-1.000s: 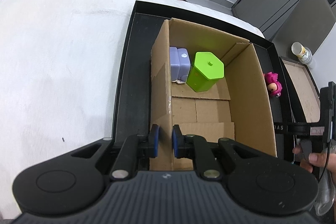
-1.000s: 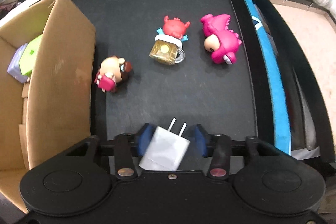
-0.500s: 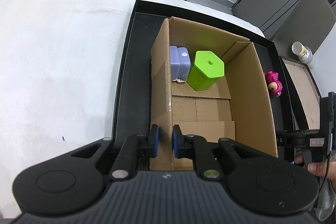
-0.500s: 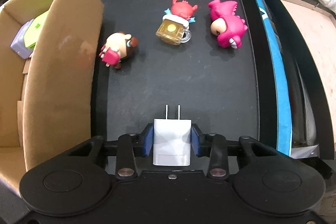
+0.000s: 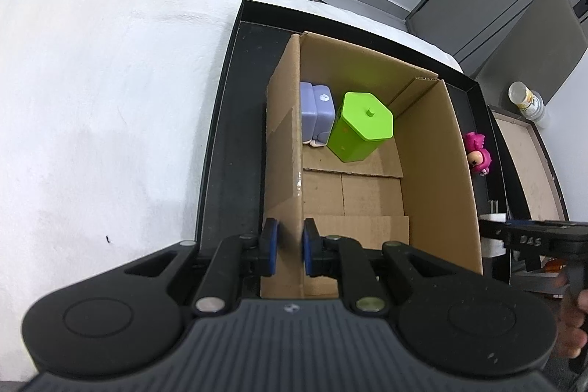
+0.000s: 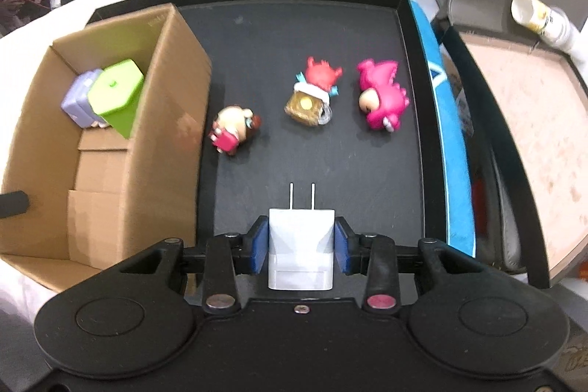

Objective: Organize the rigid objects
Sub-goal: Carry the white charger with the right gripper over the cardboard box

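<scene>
My left gripper (image 5: 290, 247) is shut on the near left wall of the open cardboard box (image 5: 284, 149), which stands in a black tray (image 5: 224, 149). Inside the box a green hexagonal container (image 5: 362, 125) and a lilac case (image 5: 316, 111) sit at the far end. My right gripper (image 6: 300, 247) is shut on a white plug adapter (image 6: 300, 245), prongs pointing away, lifted above the tray floor (image 6: 330, 168). On that floor lie a small figure with a pink backpack (image 6: 233, 129), a red crab on a beer mug (image 6: 314, 94) and a pink dinosaur figure (image 6: 382, 98).
A white cloth (image 5: 103, 105) covers the table left of the tray. A second brown-bottomed tray (image 6: 522, 120) lies to the right, with a tipped bottle (image 6: 540, 19) behind it. A blue strip (image 6: 446, 135) runs along the black tray's right rim. Clutter lies on the floor beyond.
The right gripper closed on the white adapter, straightened it and lifted it off the tray floor; the view now takes in more of the box. The left gripper stayed still on the box wall.
</scene>
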